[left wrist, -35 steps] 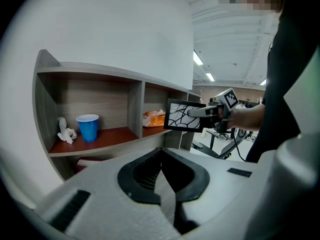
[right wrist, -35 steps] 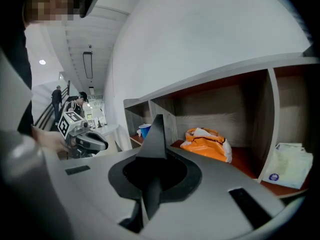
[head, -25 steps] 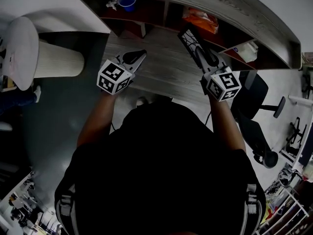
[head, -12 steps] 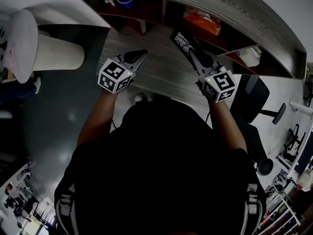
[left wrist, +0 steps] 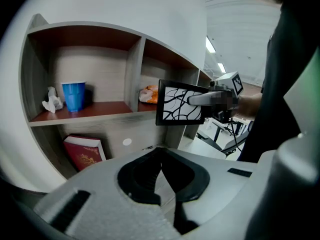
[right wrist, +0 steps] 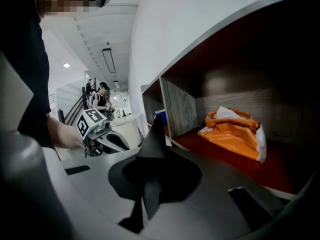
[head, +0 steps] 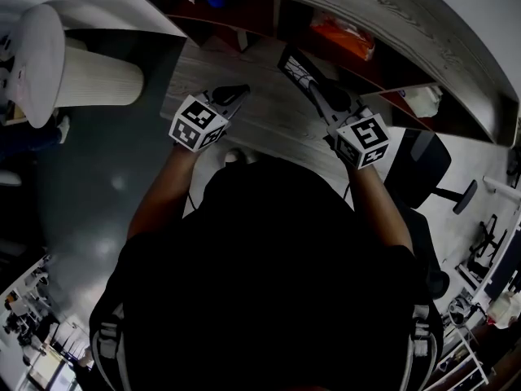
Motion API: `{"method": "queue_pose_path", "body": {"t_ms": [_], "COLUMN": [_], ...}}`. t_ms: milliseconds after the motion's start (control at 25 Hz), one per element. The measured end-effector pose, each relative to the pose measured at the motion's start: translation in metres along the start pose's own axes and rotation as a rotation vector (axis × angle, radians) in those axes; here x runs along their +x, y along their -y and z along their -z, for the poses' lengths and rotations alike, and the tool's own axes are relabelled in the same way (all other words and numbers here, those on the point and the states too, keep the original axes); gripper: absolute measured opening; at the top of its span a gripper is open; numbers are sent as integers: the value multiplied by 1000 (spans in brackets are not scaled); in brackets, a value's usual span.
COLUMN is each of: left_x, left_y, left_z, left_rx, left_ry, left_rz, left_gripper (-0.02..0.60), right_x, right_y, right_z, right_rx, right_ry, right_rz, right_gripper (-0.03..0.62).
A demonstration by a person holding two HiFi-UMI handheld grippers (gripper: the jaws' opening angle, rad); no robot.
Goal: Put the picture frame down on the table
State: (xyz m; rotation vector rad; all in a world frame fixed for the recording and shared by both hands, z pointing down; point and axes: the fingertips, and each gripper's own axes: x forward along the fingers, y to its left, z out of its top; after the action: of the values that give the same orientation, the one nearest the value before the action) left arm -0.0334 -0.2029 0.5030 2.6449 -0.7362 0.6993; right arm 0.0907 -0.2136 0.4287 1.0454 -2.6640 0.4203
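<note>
Right gripper: your right gripper (head: 317, 88) had its jaws closed tight on one edge of the frame (head: 295, 65). In the right gripper view the frame (right wrist: 154, 134) stood edge-on as a thin dark blade rising between the pads.
Left gripper: your left gripper (left wrist: 160, 165) had its pads together along a thin seam, with nothing between them. It hung over the table (head: 269, 125), well to the left of the frame.
Frame: you held it in the air over the far part of the table, just in front of the shelf (head: 383, 10). In the left gripper view its face (left wrist: 179, 104) was white with black branching lines inside a black border. Its lower edge looked clear of the table top there.
Frame tilt: in the head view it leaned up and away from your right gripper toward the shelf's middle divider.
Shelf, left bay: a blue cup (left wrist: 74, 96) stood upright on the red board, with a white wad (left wrist: 51, 100) just beside it on the left.
Shelf, right bay: an orange bag (right wrist: 232, 131) lay on the red board.
Under the left bay: a red book (left wrist: 84, 153) leaned against the back panel.
Beside you: a black chair (head: 423, 157) stood on your right, off the table's end.
</note>
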Motion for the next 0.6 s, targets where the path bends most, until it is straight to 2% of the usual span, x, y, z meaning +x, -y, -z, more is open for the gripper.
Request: {"method": "queue_pose_path", "body": {"t_ms": [280, 600], "left_x": [12, 24], "left_y": [2, 0], "left_z": [14, 38], "left_rx": [-7, -21], "left_ry": [-41, -92], "left_rz": [2, 11], "left_gripper": [17, 17], "right_x": [10, 27], "right_y": [3, 9], "right_z": [24, 73], "right_rx": [29, 91], "right_ry": [-38, -125], "right_rz": [-39, -54], "right_gripper": [17, 17]}}
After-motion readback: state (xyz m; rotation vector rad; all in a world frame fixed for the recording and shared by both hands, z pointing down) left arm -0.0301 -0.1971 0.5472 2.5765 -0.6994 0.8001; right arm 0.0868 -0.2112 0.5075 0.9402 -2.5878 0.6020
